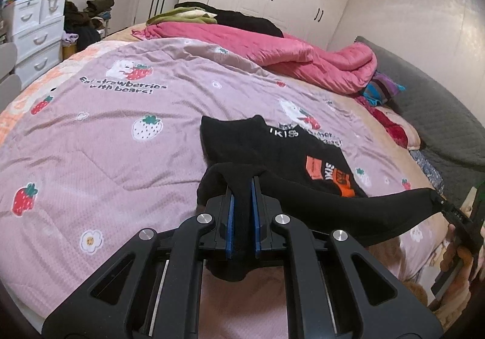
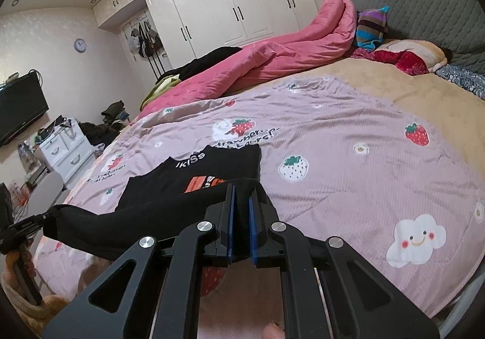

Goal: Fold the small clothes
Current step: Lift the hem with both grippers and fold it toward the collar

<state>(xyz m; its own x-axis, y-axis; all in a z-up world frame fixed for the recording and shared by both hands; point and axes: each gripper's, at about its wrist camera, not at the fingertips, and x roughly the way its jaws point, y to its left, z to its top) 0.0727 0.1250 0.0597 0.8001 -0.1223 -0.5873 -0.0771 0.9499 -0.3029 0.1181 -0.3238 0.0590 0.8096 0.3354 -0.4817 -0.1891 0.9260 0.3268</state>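
A small black garment (image 1: 291, 154) with white letters and an orange print lies on the pink strawberry quilt (image 1: 100, 139). Its near edge is lifted off the bed and stretched between my two grippers. My left gripper (image 1: 242, 187) is shut on one corner of the black cloth, which bunches between its blue pads. In the right wrist view my right gripper (image 2: 241, 196) is shut on the other corner of the black garment (image 2: 194, 175). Each gripper shows at the edge of the other's view: the right gripper (image 1: 439, 201) at far right, the left gripper (image 2: 45, 216) at far left.
A rolled pink duvet (image 1: 291, 57) lies across the far side of the bed, with dark clothes behind it. Pillows (image 2: 406, 57) and a grey headboard (image 2: 424, 5) stand at the bed's head. White drawers (image 1: 33, 35) and a clothes pile stand beyond the bed's foot.
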